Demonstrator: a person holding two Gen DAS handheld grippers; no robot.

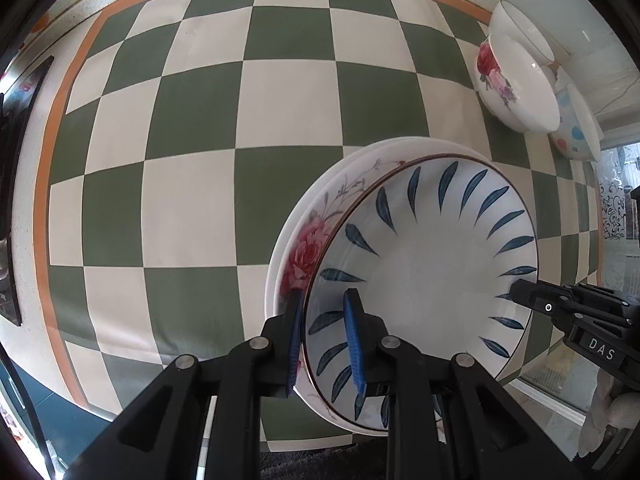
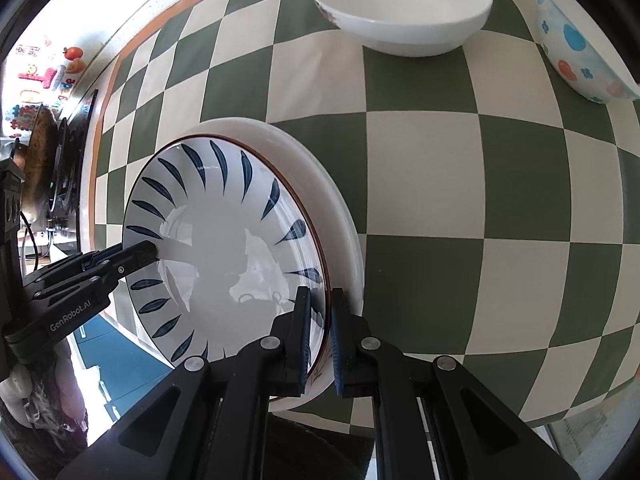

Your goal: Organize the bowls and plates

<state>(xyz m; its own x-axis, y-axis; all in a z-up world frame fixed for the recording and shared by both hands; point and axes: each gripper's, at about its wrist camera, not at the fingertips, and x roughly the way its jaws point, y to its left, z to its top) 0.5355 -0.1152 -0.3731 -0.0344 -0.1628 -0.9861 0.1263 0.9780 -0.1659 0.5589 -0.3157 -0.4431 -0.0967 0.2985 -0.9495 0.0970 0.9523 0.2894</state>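
The blue-leaf plate (image 1: pixel 420 280) lies atop a rose-patterned plate (image 1: pixel 304 256) at the checkered tablecloth's (image 1: pixel 200 120) near edge. The left gripper (image 1: pixel 324 344) and right gripper (image 2: pixel 320 336) each clench opposite rims. Open cloth spreads far and left. A white bowl (image 2: pixel 400 12) and dotted bowl (image 2: pixel 576 40) stand far right; only the left view shows a third bowl (image 1: pixel 520 32).

So there's a blue-leaf plate (image 1: pixel 424 276), white with dark blue leaf strokes fanning round the inside and a thin brown rim line, sitting nested on a rose plate (image 1: pixel 308 248), with a plain white plate (image 2: pixel 320 184) under those. The stack is at the near edge of the checked worktop. Further back are three bowls, all upright: a white bowl with roses (image 1: pixel 516 88) on its outer wall, a plain white bowl (image 1: pixel 520 28) behind it, and a dotted bowl (image 2: pixel 576 40) with blue and orange spots.
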